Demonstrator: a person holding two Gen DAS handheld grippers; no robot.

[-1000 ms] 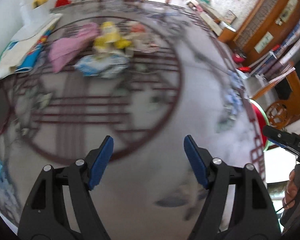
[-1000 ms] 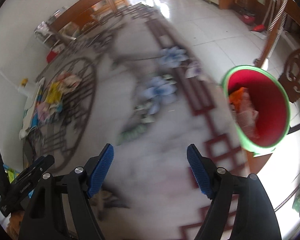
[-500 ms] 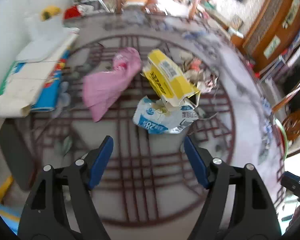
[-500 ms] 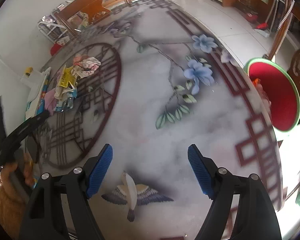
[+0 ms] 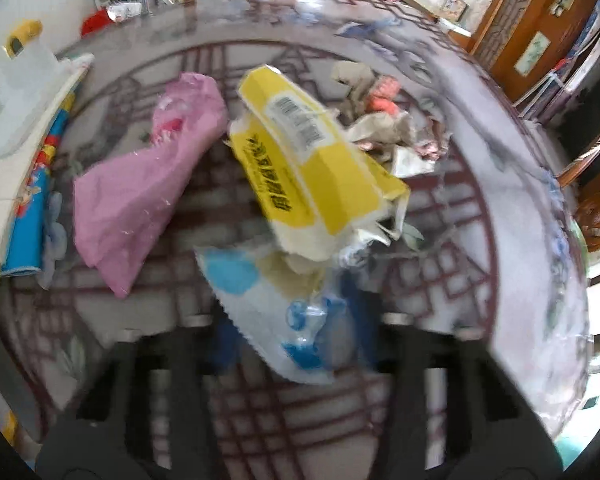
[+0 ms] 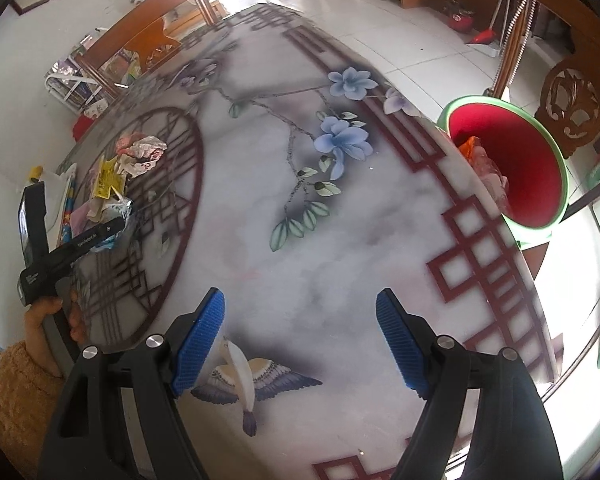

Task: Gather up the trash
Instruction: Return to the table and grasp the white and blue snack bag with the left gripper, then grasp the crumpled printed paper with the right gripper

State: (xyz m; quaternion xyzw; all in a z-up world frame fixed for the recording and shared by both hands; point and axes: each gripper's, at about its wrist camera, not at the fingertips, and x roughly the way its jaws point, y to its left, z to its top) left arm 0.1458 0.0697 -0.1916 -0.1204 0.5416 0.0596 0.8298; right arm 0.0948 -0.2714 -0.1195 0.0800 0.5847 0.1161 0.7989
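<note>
A trash pile lies on the round patterned table: a blue-and-white wrapper, a yellow package, a pink bag and crumpled paper. My left gripper is blurred, and its jaws are closing, with the pads pressed on both sides of the blue-and-white wrapper. In the right wrist view the same pile sits far left, with the left gripper at it. My right gripper hangs open over bare table with nothing between its fingers. A red bin with a green rim stands off the table's right edge.
Stacked papers and a blue booklet lie at the table's left edge. A carved wooden chair stands behind the bin. A hand in an orange sleeve holds the left gripper. The table edge runs close past the bin.
The left gripper swept across the table to the trash pile, came down over the blue-and-white wrapper, and its jaws went from wide apart to closed on it. The right gripper drifted slightly, staying open.
</note>
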